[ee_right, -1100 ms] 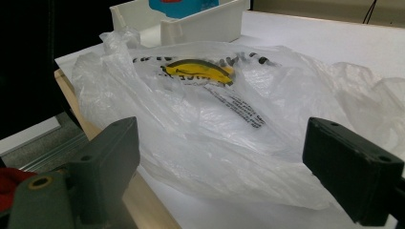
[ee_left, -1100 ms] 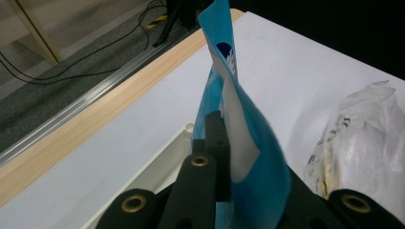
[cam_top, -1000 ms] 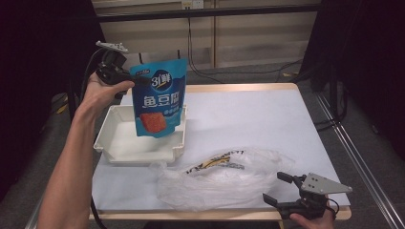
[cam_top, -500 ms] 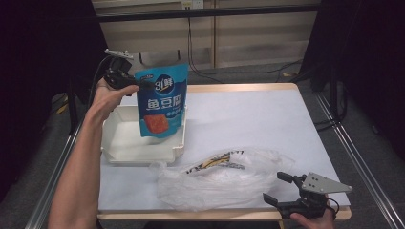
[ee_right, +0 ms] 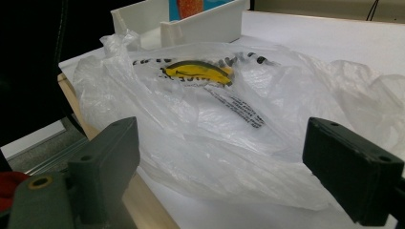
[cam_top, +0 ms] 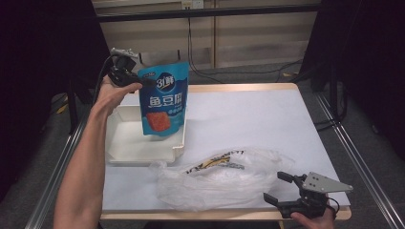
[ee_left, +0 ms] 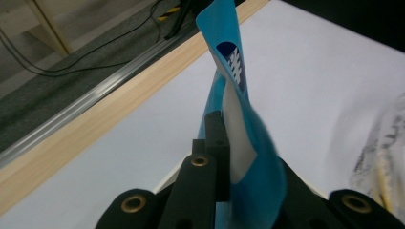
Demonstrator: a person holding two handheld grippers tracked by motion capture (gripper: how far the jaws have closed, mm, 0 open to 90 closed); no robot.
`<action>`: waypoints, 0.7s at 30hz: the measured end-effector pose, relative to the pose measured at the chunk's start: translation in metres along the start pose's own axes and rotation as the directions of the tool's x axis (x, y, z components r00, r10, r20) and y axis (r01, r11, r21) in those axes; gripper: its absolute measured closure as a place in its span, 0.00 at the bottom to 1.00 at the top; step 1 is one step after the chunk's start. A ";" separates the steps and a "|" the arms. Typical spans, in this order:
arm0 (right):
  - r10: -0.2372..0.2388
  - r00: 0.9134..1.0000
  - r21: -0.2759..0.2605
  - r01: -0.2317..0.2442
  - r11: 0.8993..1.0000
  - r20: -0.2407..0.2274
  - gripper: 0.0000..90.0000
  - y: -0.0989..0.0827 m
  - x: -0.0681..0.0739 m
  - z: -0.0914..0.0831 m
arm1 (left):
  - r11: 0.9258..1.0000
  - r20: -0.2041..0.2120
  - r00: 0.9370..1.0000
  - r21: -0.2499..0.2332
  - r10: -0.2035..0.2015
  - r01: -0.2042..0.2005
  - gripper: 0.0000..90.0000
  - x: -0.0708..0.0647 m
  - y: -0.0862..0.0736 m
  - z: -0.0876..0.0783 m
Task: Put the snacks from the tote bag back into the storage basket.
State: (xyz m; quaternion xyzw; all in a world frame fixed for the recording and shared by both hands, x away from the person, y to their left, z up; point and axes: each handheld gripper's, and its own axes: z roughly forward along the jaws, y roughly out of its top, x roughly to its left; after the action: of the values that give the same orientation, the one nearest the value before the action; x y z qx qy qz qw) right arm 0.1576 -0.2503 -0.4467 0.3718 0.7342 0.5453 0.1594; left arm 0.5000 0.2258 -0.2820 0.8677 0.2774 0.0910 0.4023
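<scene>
The blue snack pouch [cam_top: 162, 102] is held by its upper corner in the left tongs [cam_top: 136, 81], whose jaws are clenched on the edge, and it hangs just below them over the white tray [cam_top: 119, 148], its lower end dipping inside the tray's walls. In the left gripper view the pouch [ee_left: 239, 124] is seen edge-on between the black jaws, its top seam bowed and twisted. It is judged light and floppy, with a slick film surface that could slide under a loose grip; the flat sealed seam at the top is the best place to be held, since the filled belly would bulge and slip away. The tray lies directly under the left tongs, so nothing appears to block a descent into it except its near wall.

Farther out, the right tongs [cam_top: 279, 188] are held released, jaws wide, at the near edge of the tabletop [cam_top: 248, 114]. Just ahead of them a crumpled clear plastic bag [ee_right: 229, 109] with a yellow and black print is spread, soft and easily snagged, lying between the right tongs and the tray.
</scene>
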 end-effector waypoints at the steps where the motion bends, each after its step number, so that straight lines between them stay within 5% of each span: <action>1: -0.001 1.000 0.000 0.001 1.000 -0.002 0.14 0.000 0.000 0.000 | 1.000 -0.008 1.000 0.008 0.009 -0.009 1.00 0.001 0.001 0.001; 9: -0.004 1.000 0.003 0.004 1.000 0.001 0.14 -0.001 0.000 0.000 | 0.999 -0.044 0.999 -0.029 -0.024 0.023 0.95 0.006 -0.004 0.004; 16: 0.001 1.000 0.007 -0.001 1.000 -0.001 0.14 -0.002 -0.001 0.002 | 0.995 -0.035 0.997 -0.076 -0.063 0.061 0.78 0.011 -0.005 0.007; 18: 0.003 1.000 0.009 -0.003 1.000 0.000 0.14 -0.003 -0.001 0.002 | 0.997 -0.065 0.996 -0.064 -0.055 0.051 0.70 0.012 -0.003 0.007; 21: 0.007 1.000 0.009 -0.007 1.000 0.000 0.14 -0.002 -0.003 0.002 | 0.993 -0.072 0.993 -0.077 -0.096 0.090 0.53 0.014 -0.005 0.008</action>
State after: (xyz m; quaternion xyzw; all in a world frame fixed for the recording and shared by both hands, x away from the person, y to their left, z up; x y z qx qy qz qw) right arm 0.1597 -0.2512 -0.4499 0.3751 0.7354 0.5425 0.1555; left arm 0.5125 0.2308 -0.2919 0.8343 0.3289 0.1149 0.4272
